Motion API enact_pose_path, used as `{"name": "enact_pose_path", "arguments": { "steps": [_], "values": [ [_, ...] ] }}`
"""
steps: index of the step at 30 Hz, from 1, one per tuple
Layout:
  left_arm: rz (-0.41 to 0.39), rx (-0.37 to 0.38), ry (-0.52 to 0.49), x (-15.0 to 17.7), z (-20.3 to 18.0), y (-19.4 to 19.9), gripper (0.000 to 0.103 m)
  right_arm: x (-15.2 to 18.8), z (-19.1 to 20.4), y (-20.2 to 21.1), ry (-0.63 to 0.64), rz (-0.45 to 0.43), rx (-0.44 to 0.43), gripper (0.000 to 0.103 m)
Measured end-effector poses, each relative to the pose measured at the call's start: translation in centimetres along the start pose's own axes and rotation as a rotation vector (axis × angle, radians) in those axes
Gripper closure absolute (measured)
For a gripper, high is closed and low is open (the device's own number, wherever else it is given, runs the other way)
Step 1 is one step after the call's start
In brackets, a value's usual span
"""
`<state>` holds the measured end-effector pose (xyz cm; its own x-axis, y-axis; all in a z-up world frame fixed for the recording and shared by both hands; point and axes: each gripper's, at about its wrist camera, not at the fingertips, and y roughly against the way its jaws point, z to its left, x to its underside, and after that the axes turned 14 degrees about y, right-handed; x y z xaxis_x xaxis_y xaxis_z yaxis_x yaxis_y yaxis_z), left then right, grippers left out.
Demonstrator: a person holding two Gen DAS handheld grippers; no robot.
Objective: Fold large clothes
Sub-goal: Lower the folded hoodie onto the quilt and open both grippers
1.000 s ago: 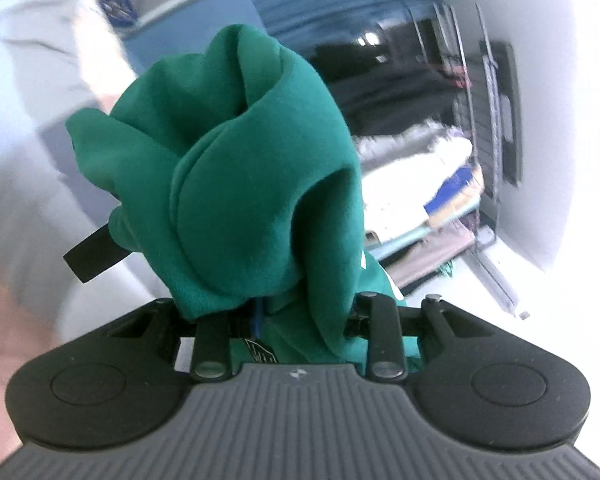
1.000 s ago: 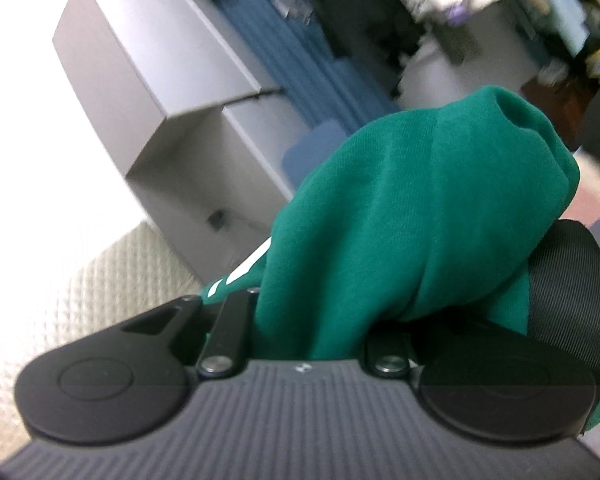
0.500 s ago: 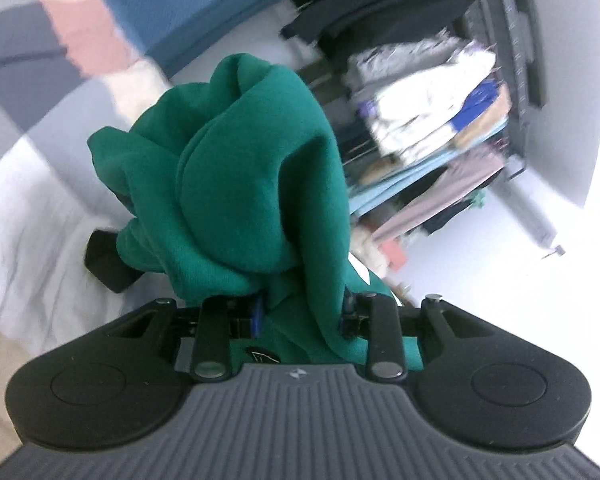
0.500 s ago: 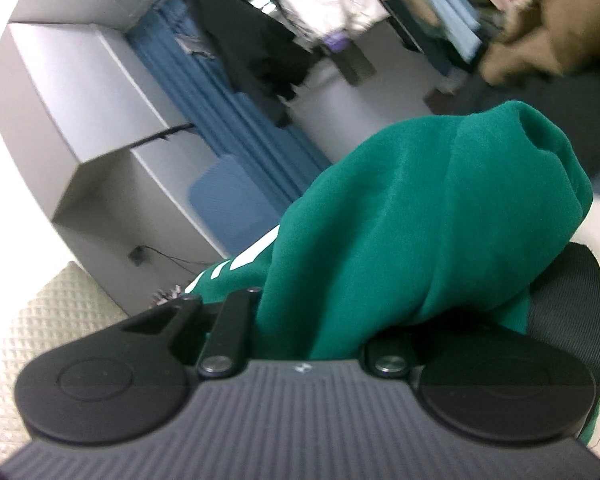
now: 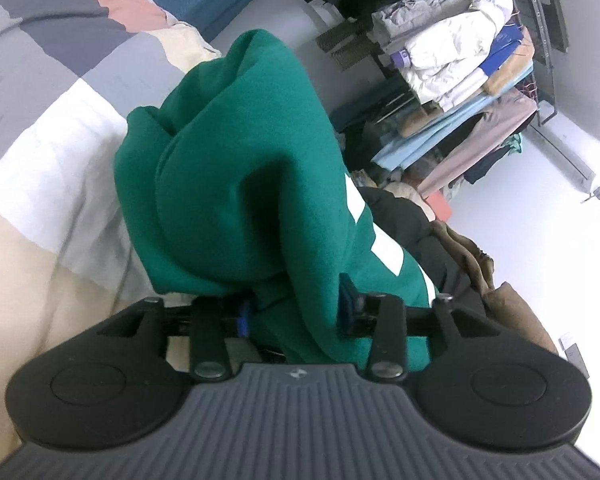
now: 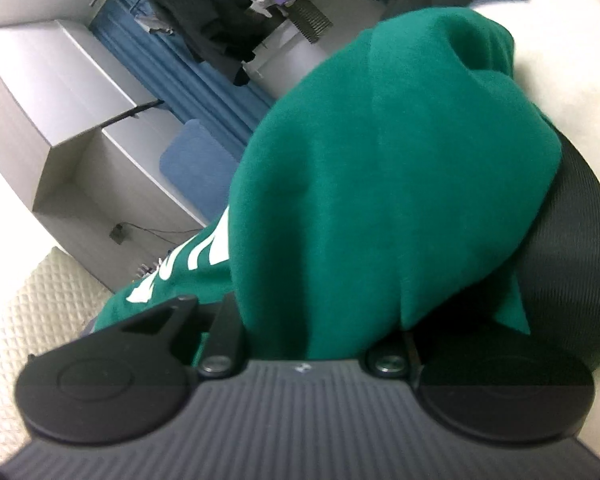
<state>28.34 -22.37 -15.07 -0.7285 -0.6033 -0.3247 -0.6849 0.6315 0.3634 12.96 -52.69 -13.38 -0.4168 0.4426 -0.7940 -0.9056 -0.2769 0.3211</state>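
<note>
Bed: a patchwork quilt [image 5: 72,92] in grey, navy, pink, cream and white lies under the left gripper; a cream quilted cover [image 6: 32,320] shows at the lower left of the right wrist view.
Room: a rack of folded and hanging clothes [image 5: 464,64], a blue curtain [image 6: 172,60], grey cabinets [image 6: 60,92], a blue cushion [image 6: 196,168].
Count: one green garment, two grippers.
Writing: white stripes and letter shapes [image 6: 196,256] on the green cloth, too folded to read.
Green garment [image 5: 236,184]: bunched up over both grippers, above the bed, with a black ribbed hem [image 6: 568,248] in the right wrist view.
Left gripper [image 5: 296,312]: jaws opening, blue pads showing, green cloth between them.
Right gripper [image 6: 312,336]: jaws narrow and opening slightly, fingers buried in the cloth, which they grip.
</note>
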Motion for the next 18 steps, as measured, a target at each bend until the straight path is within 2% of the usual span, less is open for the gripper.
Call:
{"name": "enact_pose_path", "arguments": {
  "steps": [3,6,8,12,18],
  "values": [
    [0.024,-0.038,-0.007,-0.5,-0.5,0.7,0.028,-0.5,0.1,0.0,-0.040,0.016,0.016,0.071],
    [0.002,-0.091,-0.072,0.1,-1.1,2.5,0.022,-0.6,0.5,0.7,-0.084,0.036,0.062,0.055],
    [-0.009,-0.123,-0.119,0.7,-1.5,4.2,0.022,-0.5,0.9,1.9,-0.100,0.033,0.098,0.049],
    [-0.052,-0.169,-0.261,1.6,-4.4,7.8,0.022,-0.4,2.3,5.3,-0.087,0.010,0.140,0.048],
    [-0.103,-0.162,-0.452,2.5,-12.2,13.6,0.022,-2.4,7.6,9.5,0.077,-0.032,0.168,0.049]
  ]
}}
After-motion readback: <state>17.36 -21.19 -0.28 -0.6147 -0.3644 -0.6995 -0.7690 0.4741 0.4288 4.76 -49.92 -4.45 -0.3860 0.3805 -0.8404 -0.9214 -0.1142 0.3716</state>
